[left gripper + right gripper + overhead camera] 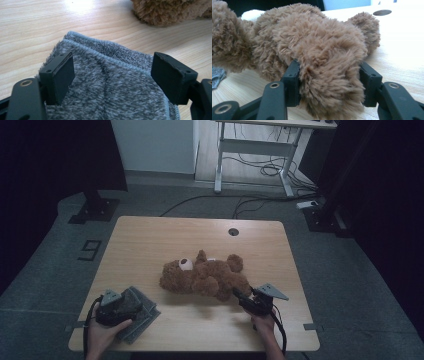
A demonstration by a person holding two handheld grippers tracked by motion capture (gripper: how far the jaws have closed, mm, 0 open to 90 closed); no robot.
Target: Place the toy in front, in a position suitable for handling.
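Brown plush teddy bear (205,277) lying on wooden table (150,240), leg clamped by right gripper (329,82); left gripper (115,75) open over folded grey fleece cloth (110,95)

We're looking at a lab or studio: dark curtains (60,155), grey carpet (45,265), stand bases (95,210), loose cables (260,170) under a height-adjustable desk (260,145).
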